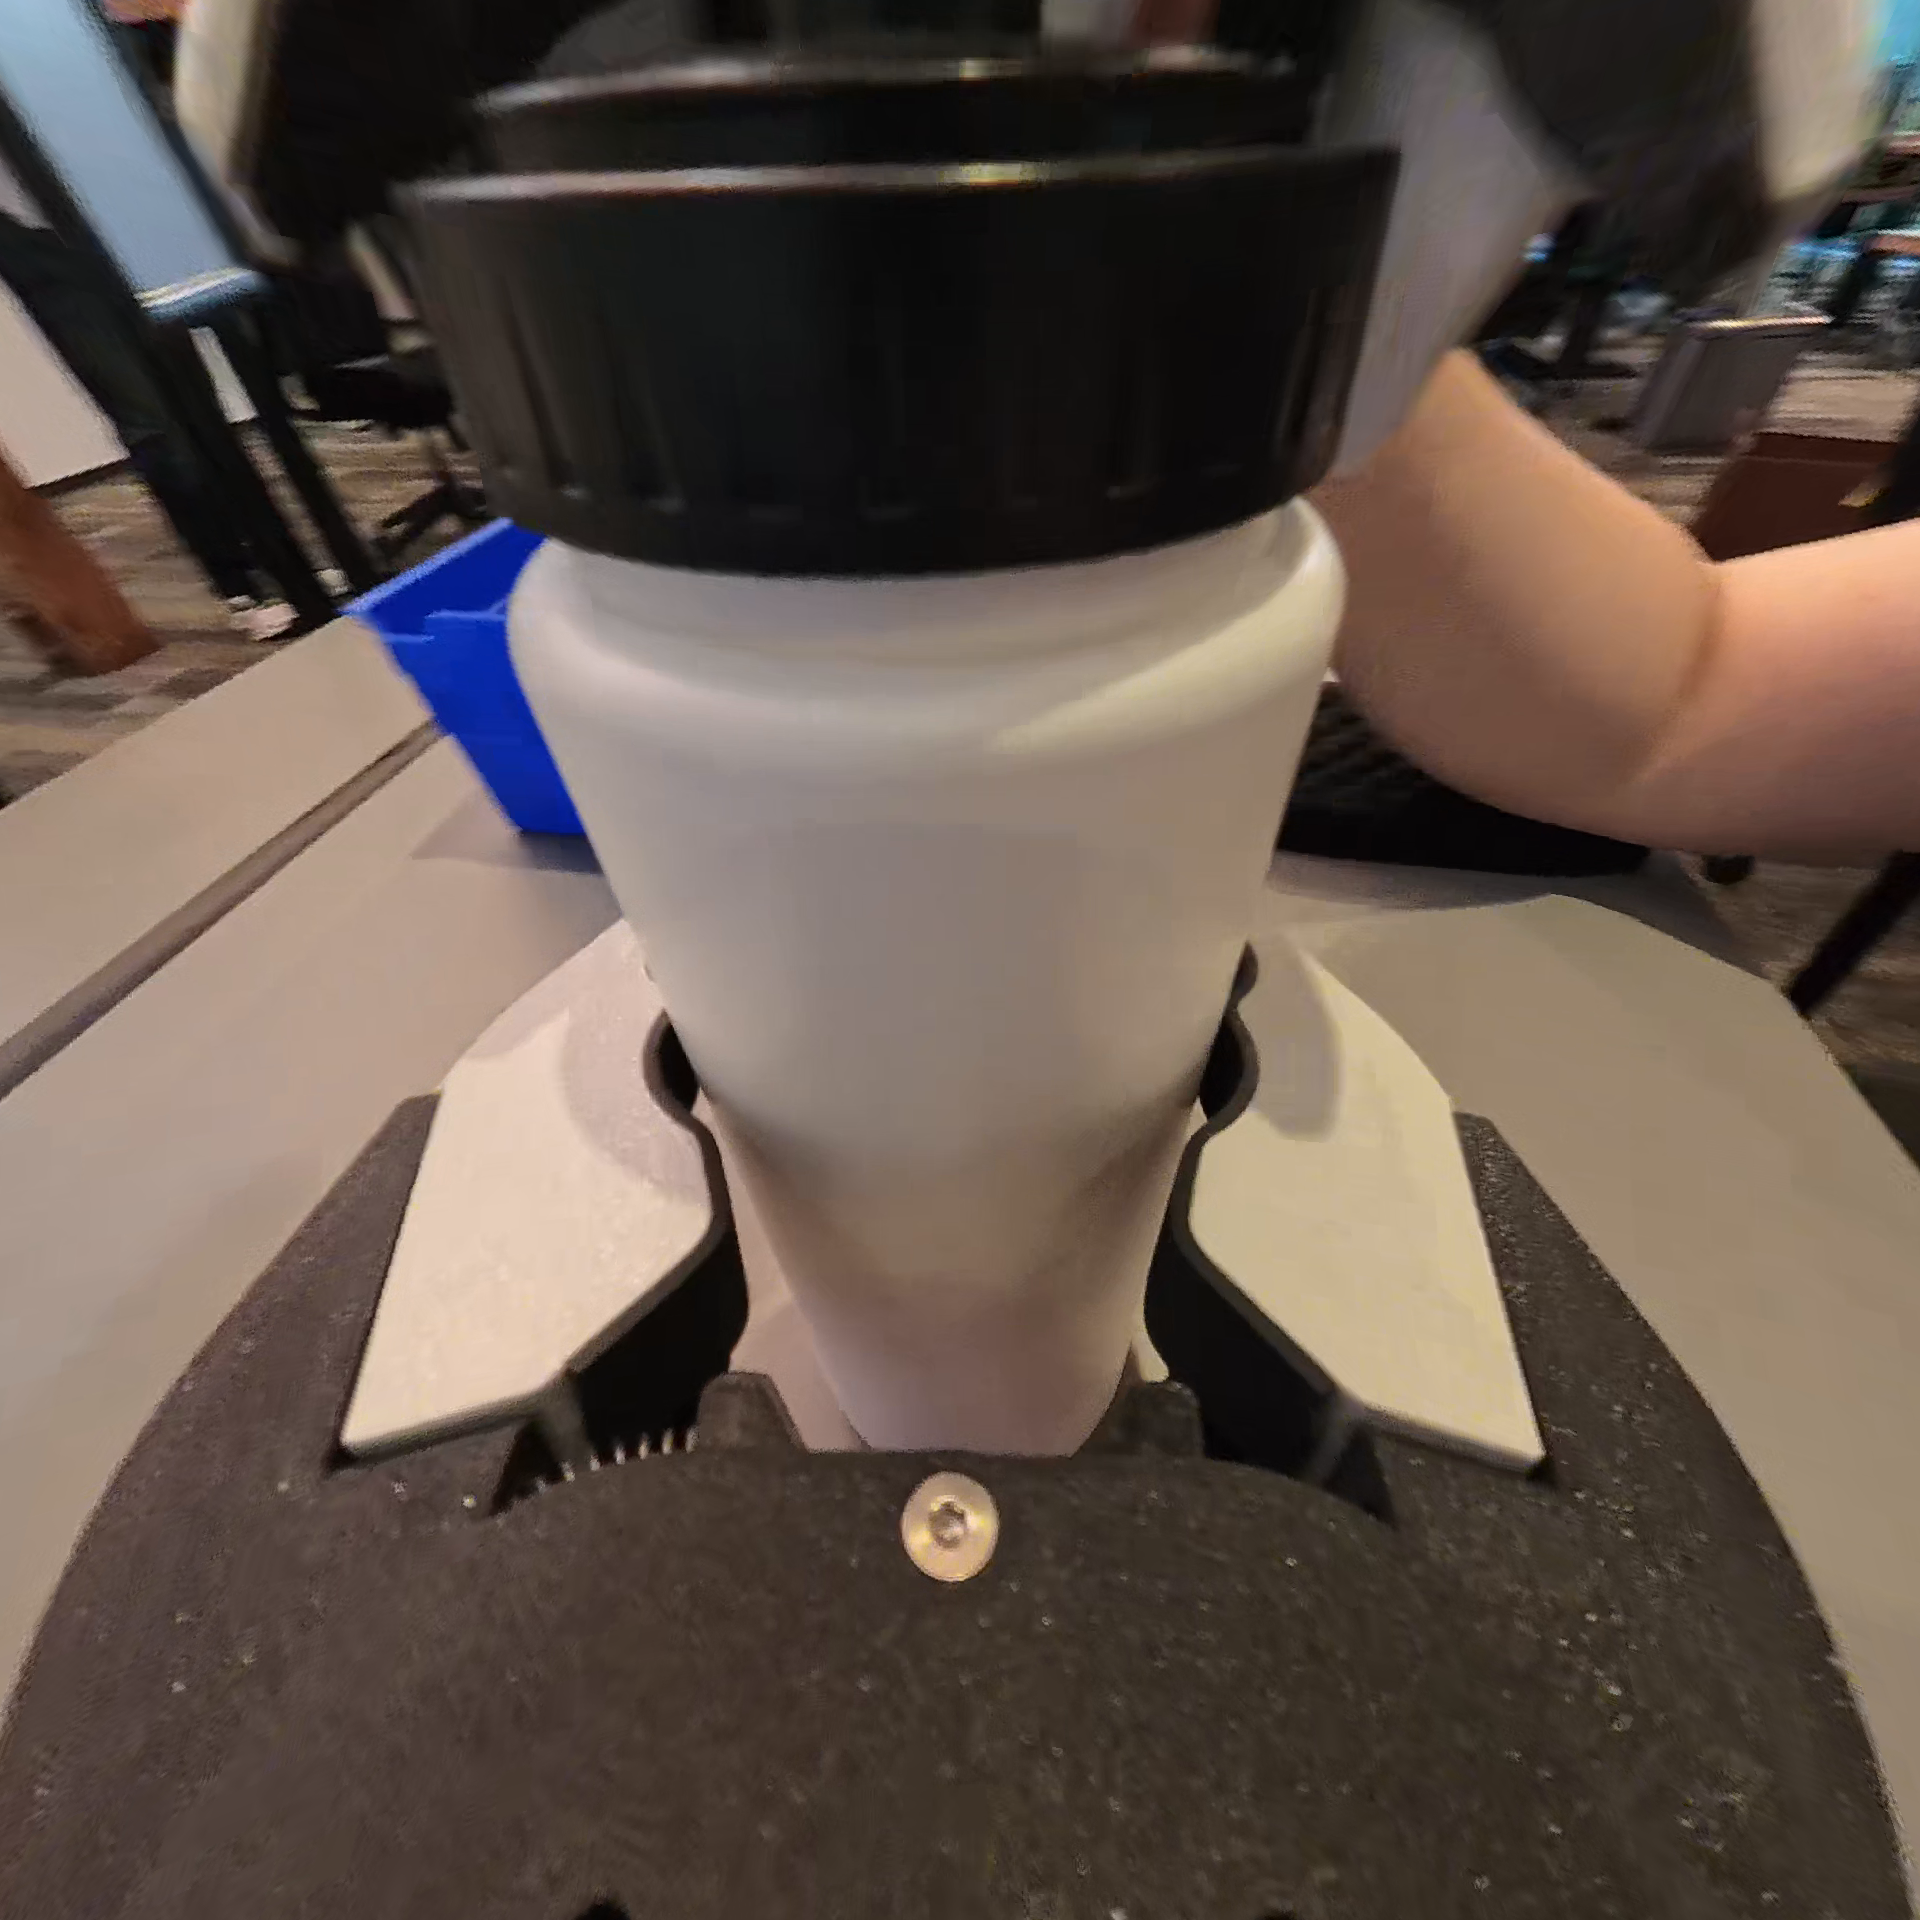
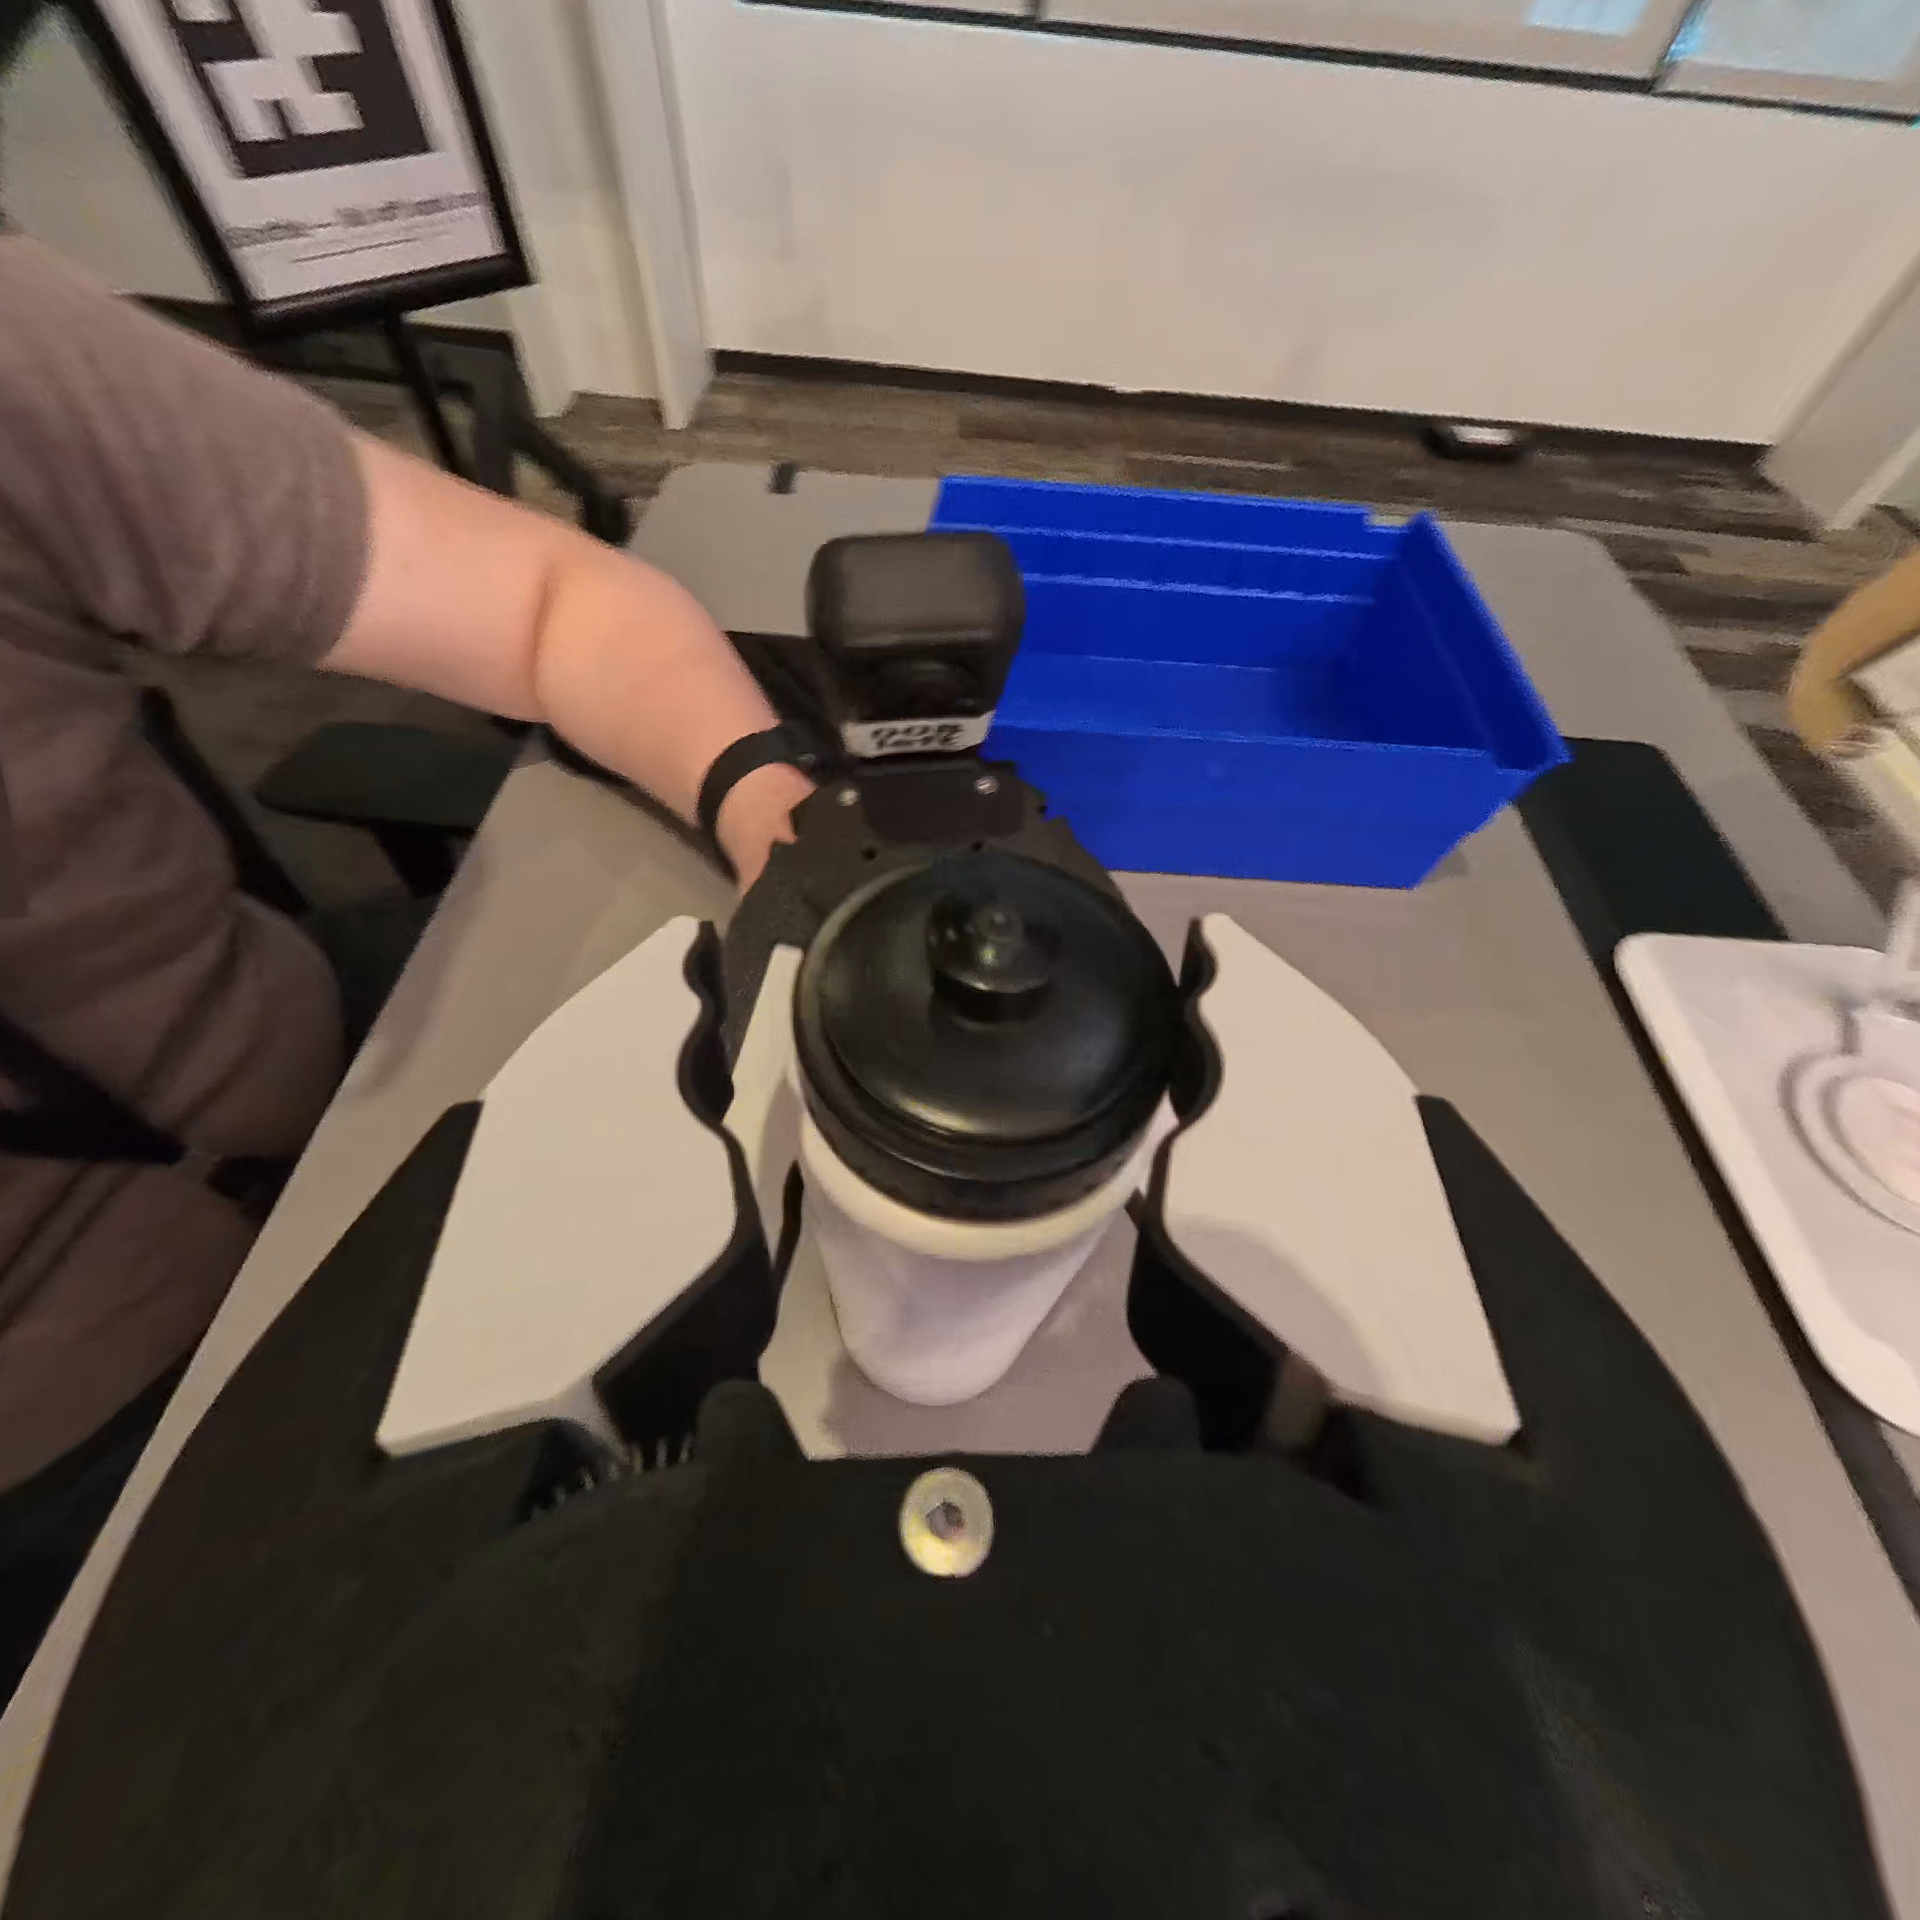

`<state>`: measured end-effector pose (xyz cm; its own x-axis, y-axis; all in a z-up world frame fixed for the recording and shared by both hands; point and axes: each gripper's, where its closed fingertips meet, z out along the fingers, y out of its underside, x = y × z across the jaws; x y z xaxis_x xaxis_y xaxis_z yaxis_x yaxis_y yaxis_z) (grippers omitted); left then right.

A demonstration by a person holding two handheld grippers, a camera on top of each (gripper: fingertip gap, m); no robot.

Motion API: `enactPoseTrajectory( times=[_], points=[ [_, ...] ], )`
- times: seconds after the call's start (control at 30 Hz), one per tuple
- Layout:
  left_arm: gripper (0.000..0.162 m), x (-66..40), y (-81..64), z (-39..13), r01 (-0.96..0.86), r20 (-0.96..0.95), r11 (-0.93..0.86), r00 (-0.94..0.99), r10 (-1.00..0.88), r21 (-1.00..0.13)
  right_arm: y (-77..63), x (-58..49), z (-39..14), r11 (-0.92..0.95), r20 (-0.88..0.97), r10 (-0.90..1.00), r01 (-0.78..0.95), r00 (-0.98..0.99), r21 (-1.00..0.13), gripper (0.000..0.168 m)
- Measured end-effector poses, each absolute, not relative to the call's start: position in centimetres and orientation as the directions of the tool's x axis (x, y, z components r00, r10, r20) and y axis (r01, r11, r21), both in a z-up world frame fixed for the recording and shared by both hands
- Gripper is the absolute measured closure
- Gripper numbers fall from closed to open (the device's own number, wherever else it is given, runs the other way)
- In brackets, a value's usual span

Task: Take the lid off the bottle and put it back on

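A white bottle [image 1: 935,883] with a black ribbed screw lid [image 1: 894,343] stands upright on the grey table [image 1: 208,987]. My left gripper [image 1: 951,997] is shut on the bottle's lower body, one finger on each side. In the right wrist view I look down on the lid [image 2: 987,1018] and its small spout. My right gripper [image 2: 951,956] straddles the lid from above. Its right pad is at the lid's rim, and a narrow gap shows at the left pad. The lid sits on the bottle [image 2: 925,1299]. The left gripper [image 2: 904,831] and its camera show behind the bottle.
A blue bin [image 2: 1247,727] [image 1: 468,686] stands behind the bottle. A white tray [image 2: 1766,1143] lies at the right edge. The person's forearm [image 2: 571,644] [image 1: 1558,675] reaches in. A framed marker sign [image 2: 312,156] and chairs stand beyond the table.
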<state>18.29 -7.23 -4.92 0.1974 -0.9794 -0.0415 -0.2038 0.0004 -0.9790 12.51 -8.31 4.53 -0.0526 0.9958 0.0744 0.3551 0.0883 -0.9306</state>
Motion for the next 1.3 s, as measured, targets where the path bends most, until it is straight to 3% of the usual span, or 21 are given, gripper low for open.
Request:
enactPoseTrajectory(
  times=[0.17,0.2,0.3,0.43,0.57,0.73,0.97,1.13,1.17,1.3],
  points=[
    [0.065,16.6,-4.3,-4.8,-0.177,-0.029,-0.042,0.378,-0.925,-0.983,-5.2,11.4,3.7,0.046,0.194,0.945,0.481,0.264,-0.876,0.084],
    [0.065,16.6,-4.3,-4.8,-0.181,-0.024,-0.049,0.380,-0.925,-0.982,-4.7,11.5,3.7,0.012,0.195,0.926,0.491,0.324,-0.871,0.094],
    [0.065,16.8,-4.5,-5.0,-0.210,-0.038,-0.044,0.371,-0.928,-0.977,-5.0,11.9,3.6,-0.015,0.193,0.922,0.530,0.336,-0.848,0.095],
    [0.066,17.4,-6.1,-4.9,-0.195,-0.023,-0.026,0.246,-0.969,-0.980,-6.6,12.2,3.7,0.056,0.163,0.972,0.508,0.167,-0.860,0.095],
    [0.066,18.6,-9.8,-4.9,-0.191,-0.044,0.039,0.019,-0.999,-0.981,-10.5,13.2,3.9,0.229,0.169,0.968,0.385,-0.183,-0.894,0.095],
    [0.066,19.3,-12.7,-5.0,-0.189,-0.024,0.051,-0.140,-0.990,-0.981,-12.6,13.9,4.1,0.218,0.112,0.924,0.264,-0.365,-0.940,0.095],
    [0.065,18.4,-7.7,-4.9,-0.199,-0.031,-0.005,0.179,-0.983,-0.980,-8.5,11.6,5.1,0.102,0.117,0.993,0.372,0.016,-0.923,0.079],
    [0.065,17.0,-5.0,-4.9,-0.207,-0.035,-0.039,0.340,-0.940,-0.978,-5.4,11.3,3.8,0.017,0.187,0.937,0.496,0.294,-0.868,0.088],
    [0.065,17.0,-5.0,-5.0,-0.208,-0.034,-0.041,0.345,-0.938,-0.977,-5.2,11.4,3.9,-0.010,0.169,0.931,0.483,0.324,-0.876,0.095],
    [0.066,17.3,-5.4,-5.0,-0.229,-0.040,-0.033,0.307,-0.951,-0.973,-5.8,11.7,3.9,0.015,0.158,0.955,0.495,0.249,-0.869,0.097]
  ],
)
